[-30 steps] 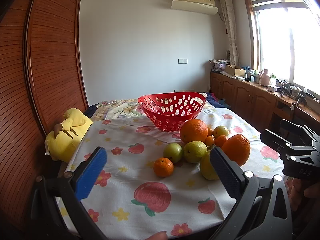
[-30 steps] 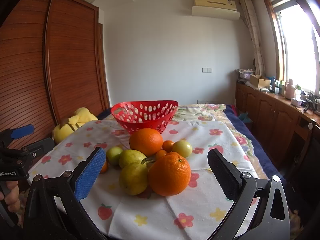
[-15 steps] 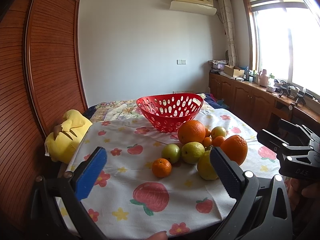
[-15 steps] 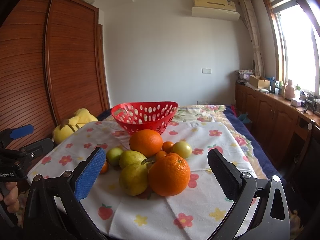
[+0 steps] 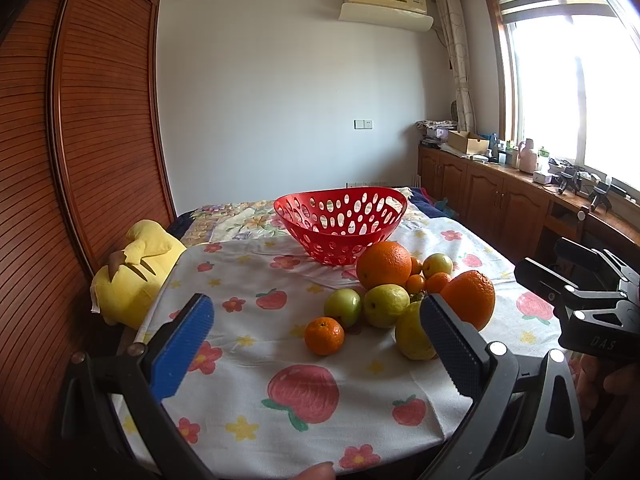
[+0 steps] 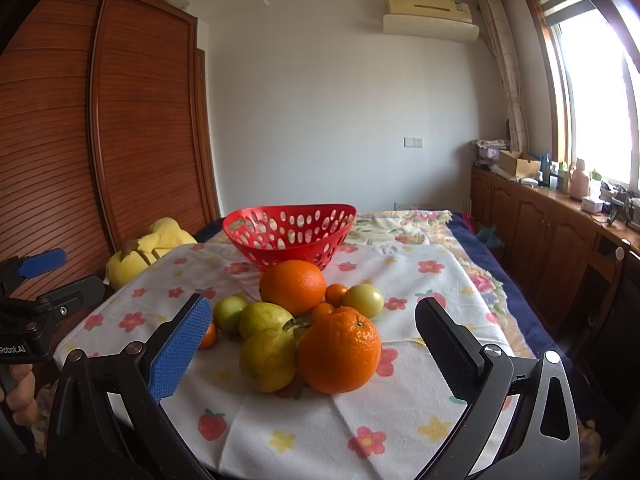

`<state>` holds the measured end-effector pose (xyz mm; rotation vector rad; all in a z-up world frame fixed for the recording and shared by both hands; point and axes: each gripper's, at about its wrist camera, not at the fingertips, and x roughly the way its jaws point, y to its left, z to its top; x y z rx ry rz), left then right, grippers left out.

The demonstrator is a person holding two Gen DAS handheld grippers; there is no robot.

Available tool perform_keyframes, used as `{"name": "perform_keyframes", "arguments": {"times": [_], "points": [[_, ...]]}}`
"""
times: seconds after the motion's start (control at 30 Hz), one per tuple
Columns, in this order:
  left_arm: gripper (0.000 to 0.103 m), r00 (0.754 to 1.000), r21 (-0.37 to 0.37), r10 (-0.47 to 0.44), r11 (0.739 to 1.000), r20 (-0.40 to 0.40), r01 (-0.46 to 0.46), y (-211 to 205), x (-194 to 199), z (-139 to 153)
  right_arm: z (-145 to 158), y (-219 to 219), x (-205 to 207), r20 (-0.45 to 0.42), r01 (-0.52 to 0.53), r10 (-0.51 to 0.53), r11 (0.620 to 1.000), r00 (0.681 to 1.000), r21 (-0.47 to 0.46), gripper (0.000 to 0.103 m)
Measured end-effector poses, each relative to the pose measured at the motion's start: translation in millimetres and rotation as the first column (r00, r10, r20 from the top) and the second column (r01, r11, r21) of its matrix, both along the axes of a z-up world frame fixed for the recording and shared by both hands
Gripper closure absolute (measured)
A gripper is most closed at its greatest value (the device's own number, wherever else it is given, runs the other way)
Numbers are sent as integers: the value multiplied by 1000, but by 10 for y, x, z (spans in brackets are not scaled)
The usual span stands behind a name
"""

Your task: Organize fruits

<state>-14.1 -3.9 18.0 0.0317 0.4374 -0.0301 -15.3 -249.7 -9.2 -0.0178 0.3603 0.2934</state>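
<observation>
Fruits lie heaped before red basket, both grippers spread wide.

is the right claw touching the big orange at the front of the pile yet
Apart. The right wrist view shows the right claw wide open, with tablecloth visible between each finger and the big orange.

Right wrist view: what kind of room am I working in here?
Most likely a home bedroom: a louvred wooden wardrobe, a wall air conditioner, and a yellow plush toy beside the cloth-covered surface holding the fruit.
</observation>
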Motion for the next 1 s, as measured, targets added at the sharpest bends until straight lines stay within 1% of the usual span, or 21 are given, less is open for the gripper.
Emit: {"name": "perform_keyframes", "arguments": {"times": [0.77,1.0], "points": [[0,1000,-2,-4,1000,1,4,6,-13,20,-4,-2,-4,0,-1,1,1000,1000,2,0],[0,1000,-5,-9,1000,-11,9,0,-18,-33,-8,13,-7,-4,-1,1,1000,1000,1,0]]}}
